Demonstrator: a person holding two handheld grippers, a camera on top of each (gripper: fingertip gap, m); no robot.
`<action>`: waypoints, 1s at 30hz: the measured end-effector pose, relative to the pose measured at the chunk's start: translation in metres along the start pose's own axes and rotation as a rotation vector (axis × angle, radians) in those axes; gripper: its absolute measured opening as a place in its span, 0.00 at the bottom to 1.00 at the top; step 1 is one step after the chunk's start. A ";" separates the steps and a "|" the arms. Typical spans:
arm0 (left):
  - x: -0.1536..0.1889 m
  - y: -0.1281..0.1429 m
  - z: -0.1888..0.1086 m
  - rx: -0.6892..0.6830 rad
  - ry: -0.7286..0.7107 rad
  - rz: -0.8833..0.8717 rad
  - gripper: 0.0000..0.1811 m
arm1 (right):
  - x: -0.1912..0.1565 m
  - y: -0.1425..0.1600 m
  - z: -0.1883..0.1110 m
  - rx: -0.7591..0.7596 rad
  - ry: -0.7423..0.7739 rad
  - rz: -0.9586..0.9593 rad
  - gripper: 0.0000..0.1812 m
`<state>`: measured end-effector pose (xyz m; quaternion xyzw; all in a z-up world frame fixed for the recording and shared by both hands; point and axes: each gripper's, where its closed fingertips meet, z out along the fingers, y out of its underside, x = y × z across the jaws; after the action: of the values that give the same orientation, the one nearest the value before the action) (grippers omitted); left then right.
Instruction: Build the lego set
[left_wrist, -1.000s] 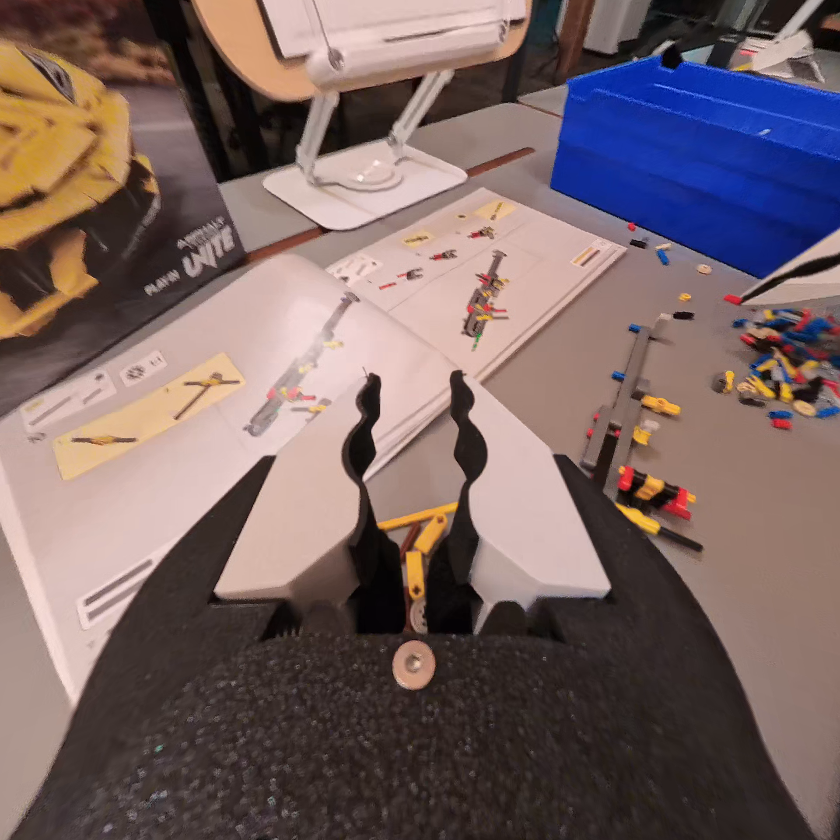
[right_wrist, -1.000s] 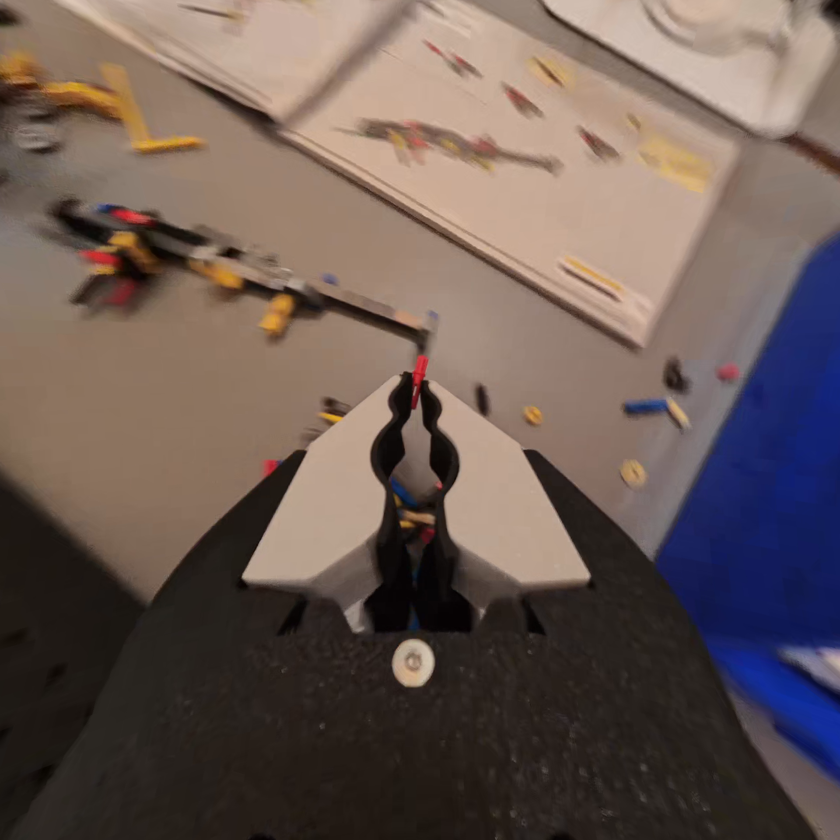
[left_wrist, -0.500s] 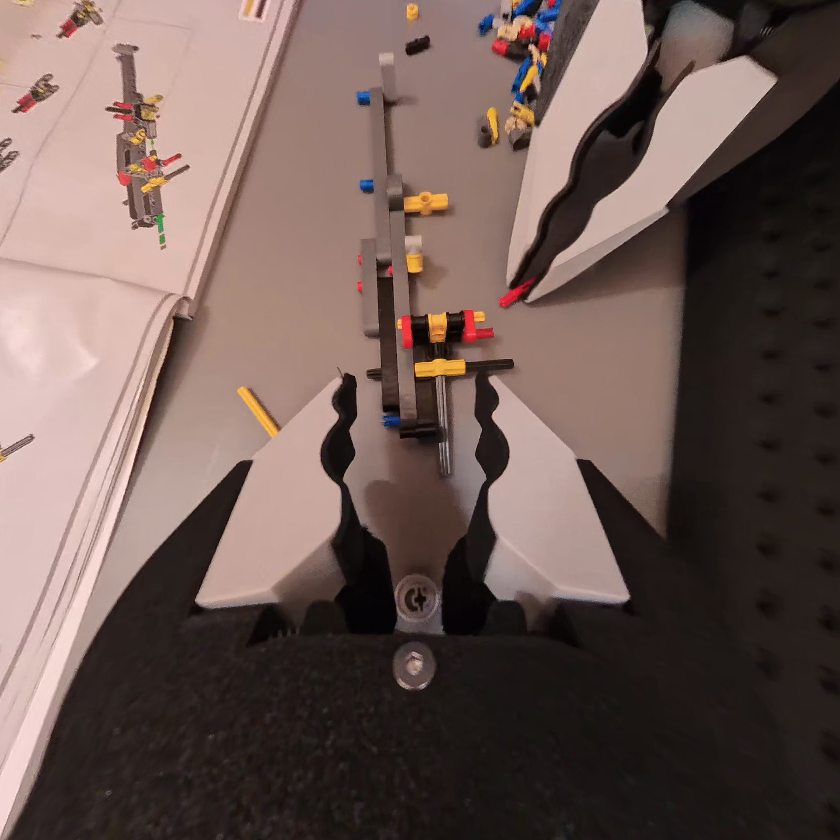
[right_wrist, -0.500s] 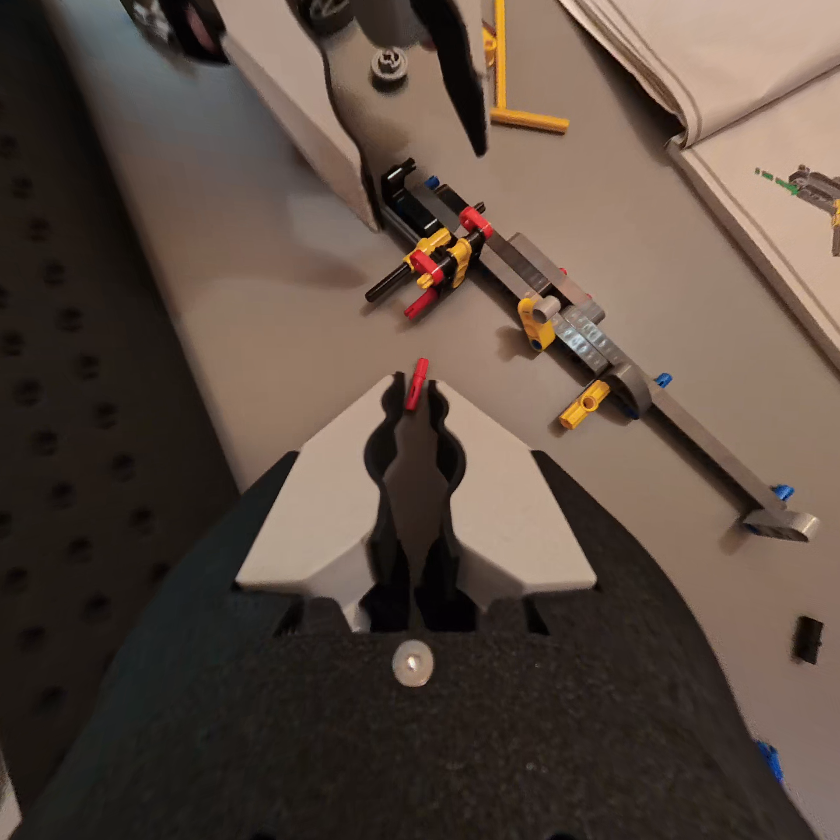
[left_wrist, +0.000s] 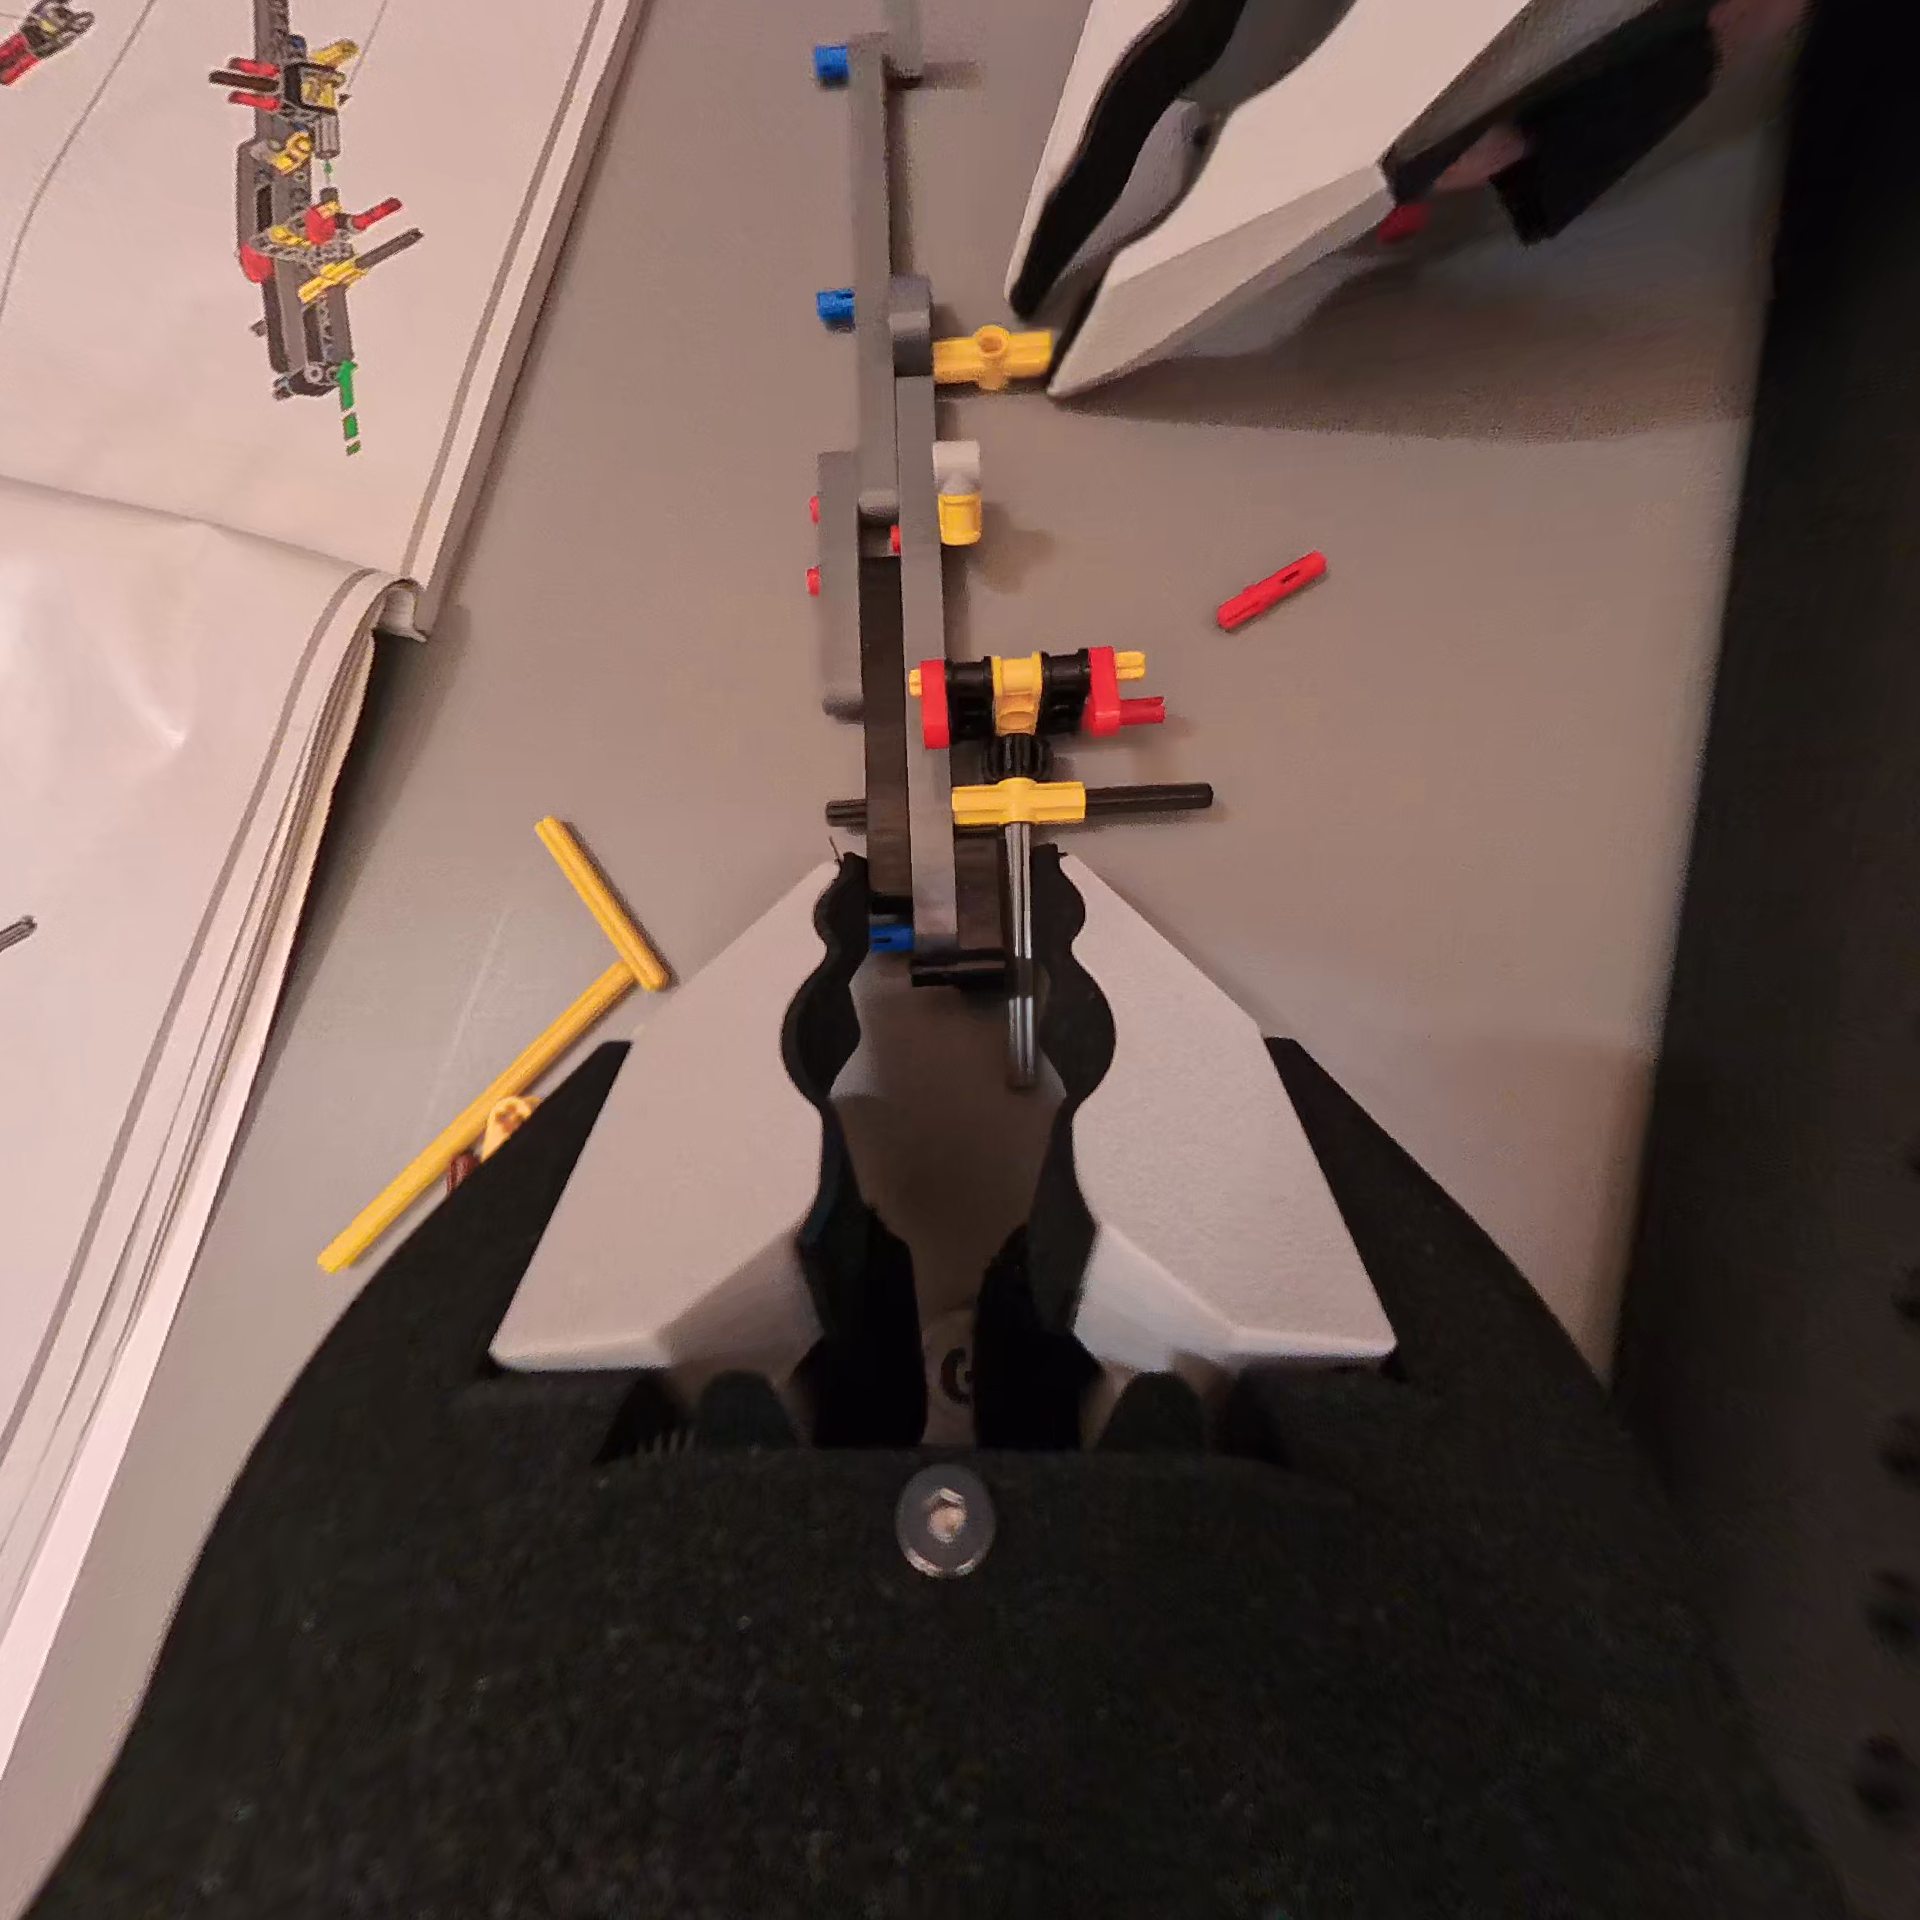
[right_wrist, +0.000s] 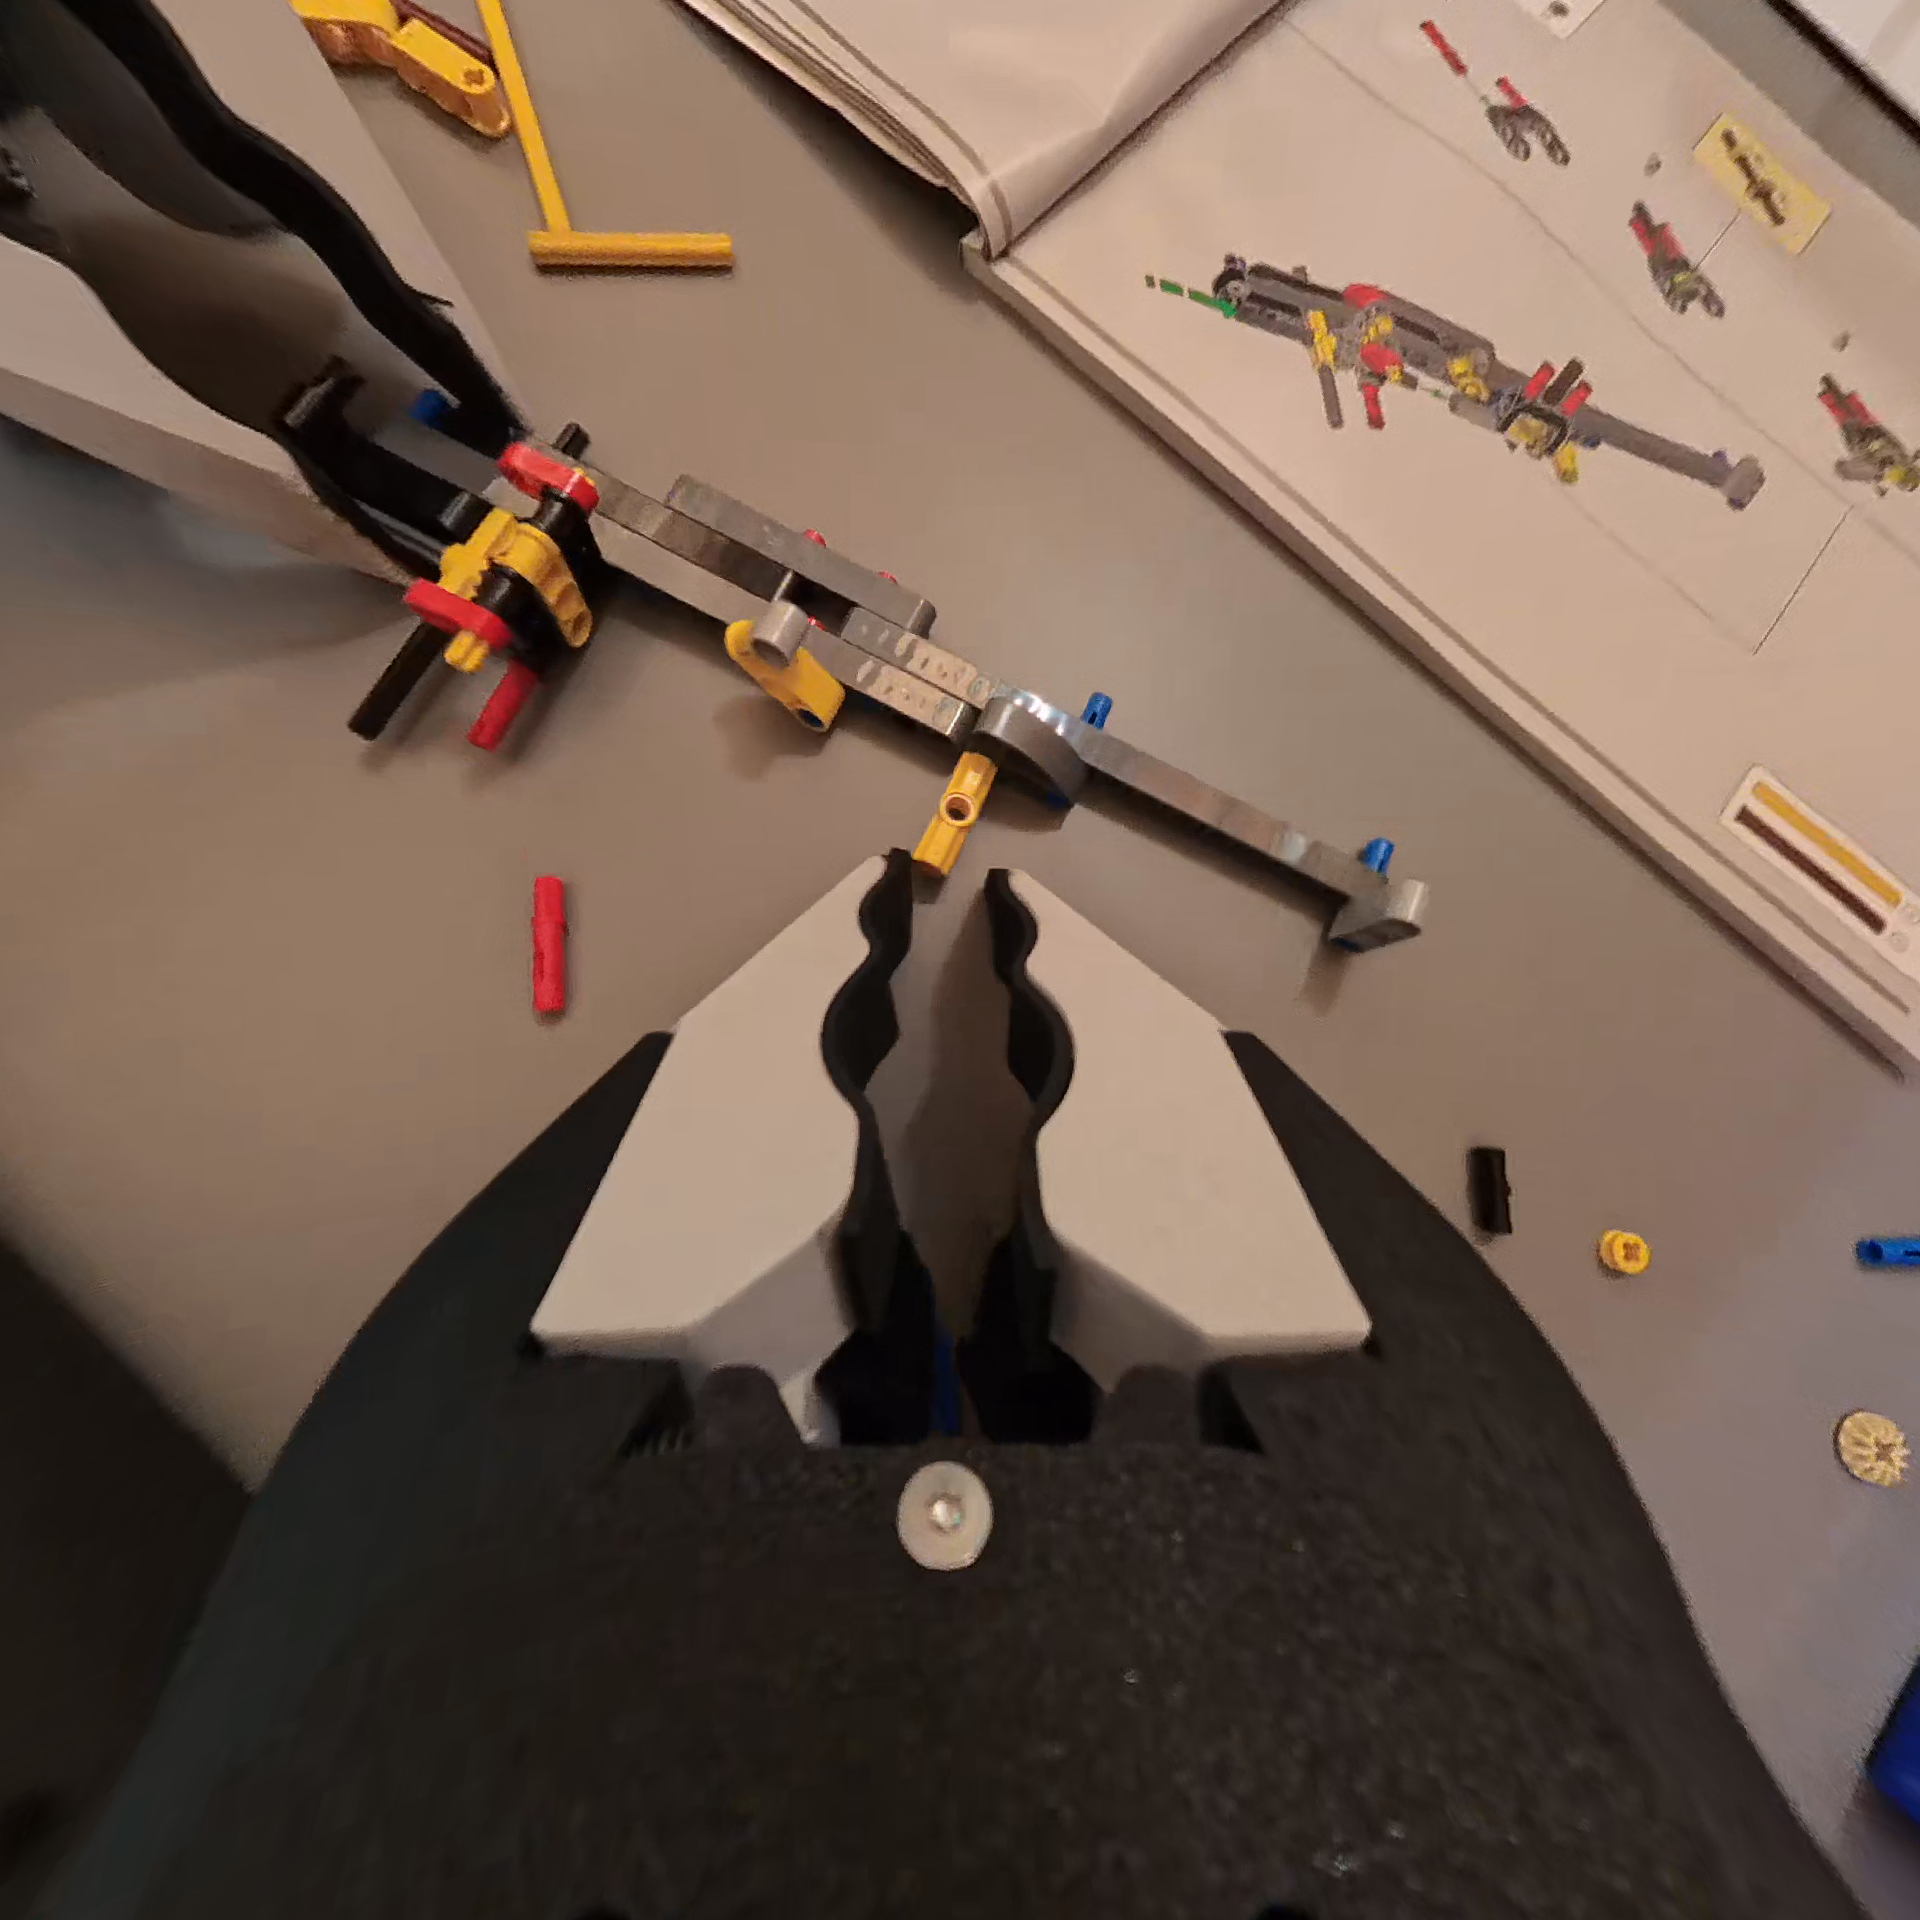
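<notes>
The long grey beam assembly (left_wrist: 894, 499) looks only partly built, left gripper (left_wrist: 951, 883) fingers spread around its end, right gripper (right_wrist: 948, 878) fingers spread and empty, red pin (right_wrist: 548, 943) loose on the counter (right_wrist: 1143, 1039).

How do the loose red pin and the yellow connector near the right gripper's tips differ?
The red pin lies alone on the grey table, attached to nothing; the yellow connector is plugged into the long grey beam assembly. The red pin sits off to the side of the right gripper, while the yellow connector's end reaches its open tips. Both are small, short pieces.

left gripper (left_wrist: 951, 883) fingers parted, right gripper (right_wrist: 945, 878) fingers parted
</notes>
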<state>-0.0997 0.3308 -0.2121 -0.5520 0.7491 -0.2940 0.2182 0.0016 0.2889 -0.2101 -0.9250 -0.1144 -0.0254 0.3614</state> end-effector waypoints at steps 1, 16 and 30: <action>-0.001 0.001 -0.001 -0.002 -0.005 -0.003 0.16 | -0.001 -0.002 0.002 0.003 0.007 -0.004 0.06; -0.019 -0.005 -0.033 0.135 -0.064 -0.105 0.26 | 0.001 -0.025 -0.008 0.089 -0.082 0.094 0.13; -0.135 -0.018 -0.130 0.667 -0.496 -0.489 0.17 | 0.009 0.069 -0.099 0.034 -0.061 0.252 0.21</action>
<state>-0.1323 0.4818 -0.1044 -0.6653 0.3876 -0.4203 0.4801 0.0293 0.1748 -0.1818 -0.9262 -0.0085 0.0504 0.3736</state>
